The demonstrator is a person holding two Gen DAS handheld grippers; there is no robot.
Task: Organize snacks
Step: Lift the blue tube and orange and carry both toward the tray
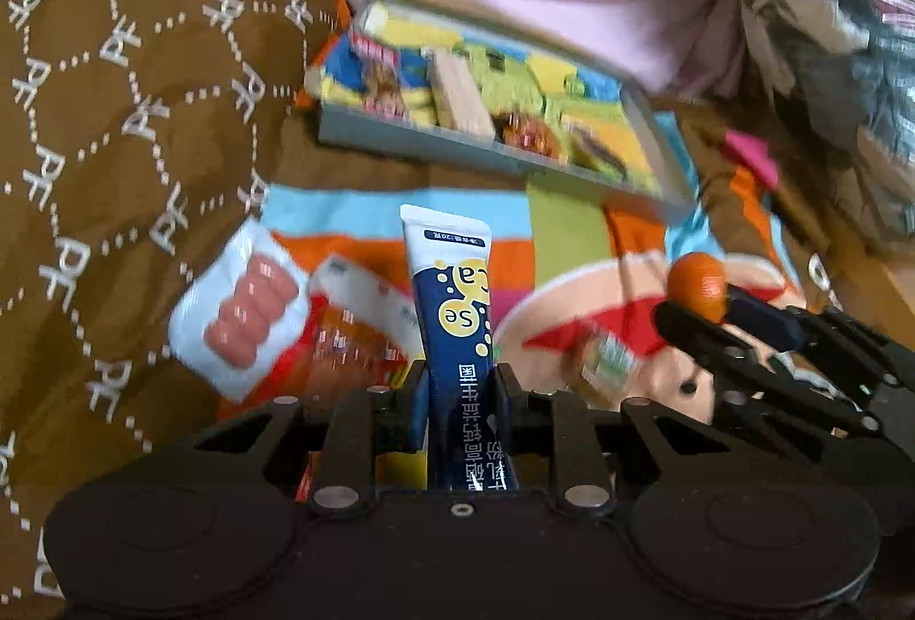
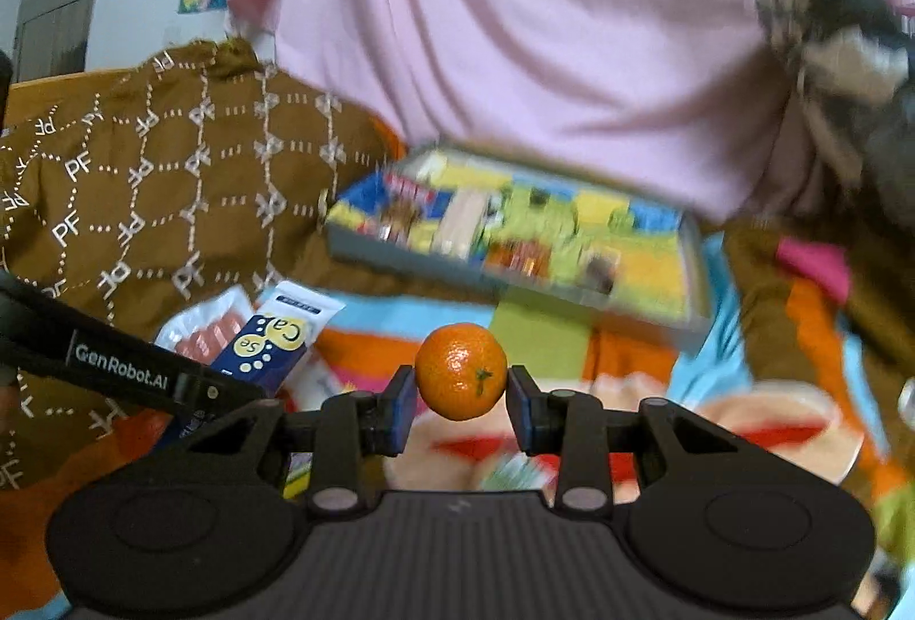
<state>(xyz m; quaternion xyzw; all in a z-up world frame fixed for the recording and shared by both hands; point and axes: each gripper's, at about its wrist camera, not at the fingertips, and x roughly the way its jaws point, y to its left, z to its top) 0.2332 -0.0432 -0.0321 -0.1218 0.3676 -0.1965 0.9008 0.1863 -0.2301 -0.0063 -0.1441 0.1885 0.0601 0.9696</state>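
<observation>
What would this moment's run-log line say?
left gripper: shut on blue sachet | right gripper: shut on mandarin | grey tray: full of snacks, beyond both | sausage pack: on cloth

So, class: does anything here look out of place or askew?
The grey tray sits tilted on the soft bedding, and several packets, such as the sausage pack, lie loose outside it. Blur hides finer damage.

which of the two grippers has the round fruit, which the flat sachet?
The right gripper clamps the small orange; the left gripper clamps the blue-and-white sachet, which stands upright between its fingers.
</observation>
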